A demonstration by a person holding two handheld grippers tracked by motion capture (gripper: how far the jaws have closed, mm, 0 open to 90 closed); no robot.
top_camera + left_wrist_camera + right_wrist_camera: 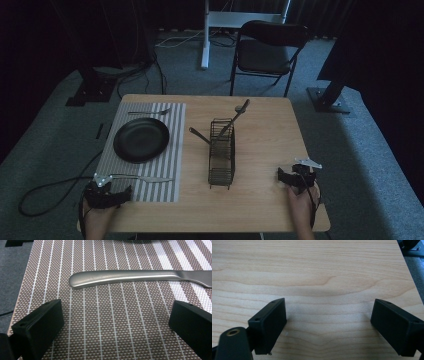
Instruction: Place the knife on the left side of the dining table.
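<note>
Flanking the table's near edge, 2 wide-open claws: left claw (115, 322) just short of the knife (140, 277), right claw (329, 327) over bare table (324, 270).

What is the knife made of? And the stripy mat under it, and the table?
The knife looks like brushed metal, probably steel: grey with a soft shine along its handle. The mat seems woven, maybe plastic or fabric: a tiny brown-and-white weave shows. The table looks like pale wood or wood-look laminate, with wavy grain lines.
</note>
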